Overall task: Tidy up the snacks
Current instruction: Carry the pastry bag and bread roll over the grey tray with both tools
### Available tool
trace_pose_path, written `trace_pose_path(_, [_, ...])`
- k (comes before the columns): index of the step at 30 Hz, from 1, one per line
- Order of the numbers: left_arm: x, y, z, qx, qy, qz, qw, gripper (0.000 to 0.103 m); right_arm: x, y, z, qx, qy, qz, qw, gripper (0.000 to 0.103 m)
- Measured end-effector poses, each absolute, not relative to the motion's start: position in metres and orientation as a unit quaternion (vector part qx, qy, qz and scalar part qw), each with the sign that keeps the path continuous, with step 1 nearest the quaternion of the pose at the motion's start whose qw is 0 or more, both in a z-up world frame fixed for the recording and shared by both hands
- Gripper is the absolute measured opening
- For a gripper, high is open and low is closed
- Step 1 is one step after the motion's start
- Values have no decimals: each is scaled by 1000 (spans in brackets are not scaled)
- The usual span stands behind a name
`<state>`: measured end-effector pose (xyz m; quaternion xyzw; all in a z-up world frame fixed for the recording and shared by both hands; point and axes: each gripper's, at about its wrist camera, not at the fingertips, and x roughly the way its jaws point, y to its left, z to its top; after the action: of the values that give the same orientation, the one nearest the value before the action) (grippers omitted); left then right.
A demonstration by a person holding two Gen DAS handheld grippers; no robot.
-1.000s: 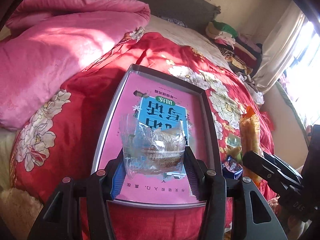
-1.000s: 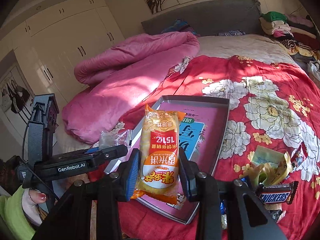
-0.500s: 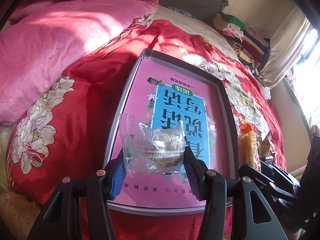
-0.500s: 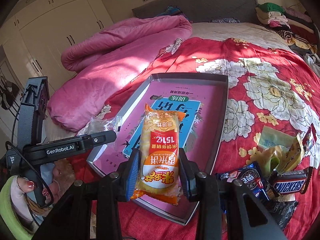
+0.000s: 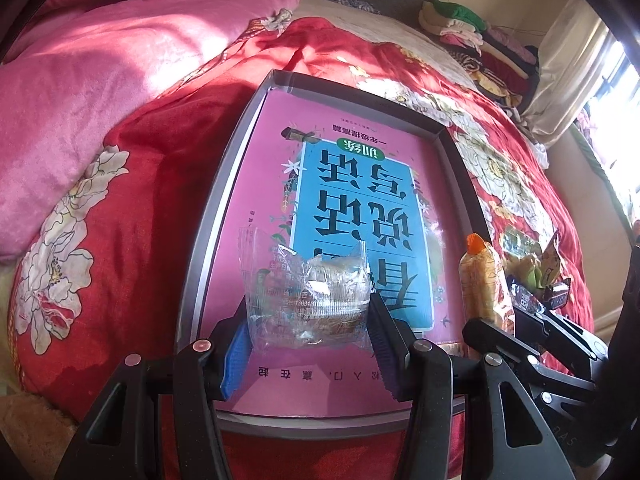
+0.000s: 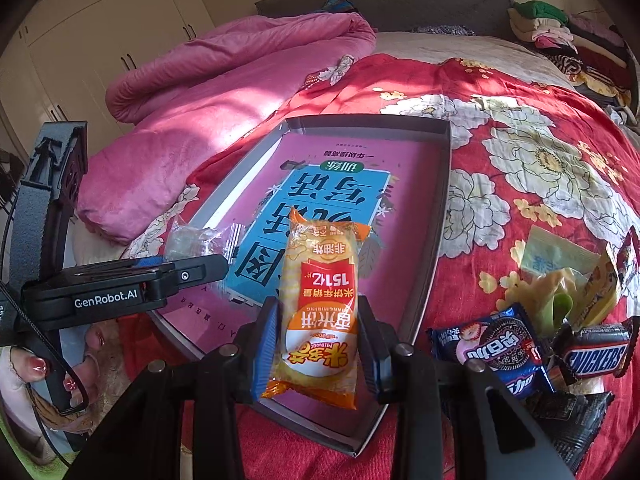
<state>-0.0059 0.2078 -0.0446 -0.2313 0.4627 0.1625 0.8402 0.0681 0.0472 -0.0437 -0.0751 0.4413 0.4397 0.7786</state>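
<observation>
My left gripper (image 5: pixel 306 344) is shut on a clear plastic snack pack (image 5: pixel 306 300) and holds it over the near end of a grey shallow box (image 5: pixel 218 208) lined with a pink and blue cover. My right gripper (image 6: pixel 318 344) is shut on an orange rice-cracker pack (image 6: pixel 318 304), held upright above the box's (image 6: pixel 434 248) near right corner. In the right wrist view the left gripper (image 6: pixel 192 268) with its clear pack (image 6: pixel 192 240) enters from the left. In the left wrist view the orange pack (image 5: pixel 482 276) shows at the right.
The box lies on a red flowered quilt (image 6: pixel 520 140) on a bed. A heap of snacks, with a Snickers bar (image 6: pixel 596 356) and an Oreo pack (image 6: pixel 496 340), lies right of the box. A pink blanket (image 6: pixel 224 68) is bunched at the far left. Folded clothes (image 6: pixel 556 28) sit far right.
Both grippers have sunk toward the box with their packs still held. The box looks larger and closer in both views.
</observation>
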Motion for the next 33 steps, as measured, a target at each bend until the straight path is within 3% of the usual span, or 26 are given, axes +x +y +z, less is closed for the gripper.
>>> trace_pose_path(33, [0,196,-51,-209,479,152,839,56,62,46,-51,-93,449,433,776,38])
